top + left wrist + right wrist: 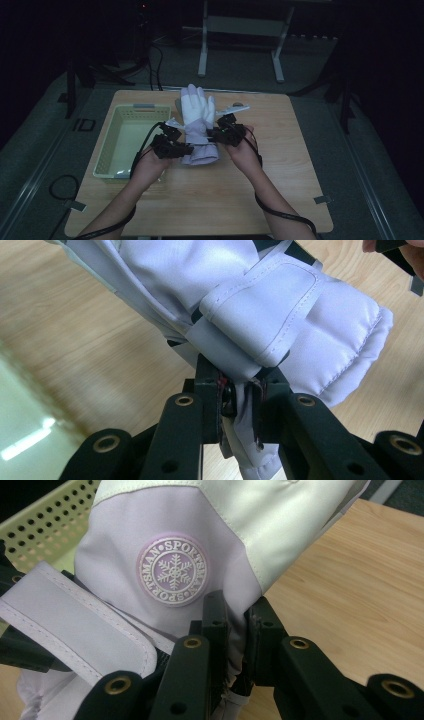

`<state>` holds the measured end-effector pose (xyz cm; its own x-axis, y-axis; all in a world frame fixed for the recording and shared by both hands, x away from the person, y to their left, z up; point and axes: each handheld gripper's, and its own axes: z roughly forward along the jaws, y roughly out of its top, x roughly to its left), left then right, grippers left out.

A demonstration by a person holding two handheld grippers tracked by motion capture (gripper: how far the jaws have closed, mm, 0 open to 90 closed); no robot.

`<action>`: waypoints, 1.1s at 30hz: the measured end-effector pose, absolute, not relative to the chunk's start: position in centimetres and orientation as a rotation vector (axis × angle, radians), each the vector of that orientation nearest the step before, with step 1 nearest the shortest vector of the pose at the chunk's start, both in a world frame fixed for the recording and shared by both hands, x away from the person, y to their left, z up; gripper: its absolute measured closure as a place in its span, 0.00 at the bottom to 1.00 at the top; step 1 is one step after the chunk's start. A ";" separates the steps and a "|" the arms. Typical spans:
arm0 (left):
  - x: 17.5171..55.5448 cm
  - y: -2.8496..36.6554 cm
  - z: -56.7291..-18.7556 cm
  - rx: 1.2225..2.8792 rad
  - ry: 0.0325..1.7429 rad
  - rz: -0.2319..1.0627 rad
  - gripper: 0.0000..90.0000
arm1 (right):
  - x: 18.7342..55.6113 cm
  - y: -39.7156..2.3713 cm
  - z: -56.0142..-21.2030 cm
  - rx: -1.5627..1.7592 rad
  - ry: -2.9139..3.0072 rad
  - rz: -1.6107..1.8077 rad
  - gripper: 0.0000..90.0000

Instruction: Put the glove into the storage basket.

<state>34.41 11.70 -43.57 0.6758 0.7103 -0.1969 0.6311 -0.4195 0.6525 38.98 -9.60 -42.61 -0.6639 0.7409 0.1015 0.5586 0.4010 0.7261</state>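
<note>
High view: you're gripping the glove by its cuff, left tool and right tool both clamped on fabric (basket waiting alongside), keeping it spread above the counter.

The padded fabric ski glove is white over the fingers and pale lilac at the cuff, with a round lilac badge bearing a white snowflake ringed by white lettering. The perforated plastic basket is pale green. The wooden bench shows light tan grain. Both tools are black.
</note>
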 end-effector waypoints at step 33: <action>34.1 26.6 -42.3 2.361 1.126 0.165 0.86 | 39.0 6.7 -44.4 1.112 2.485 1.217 0.90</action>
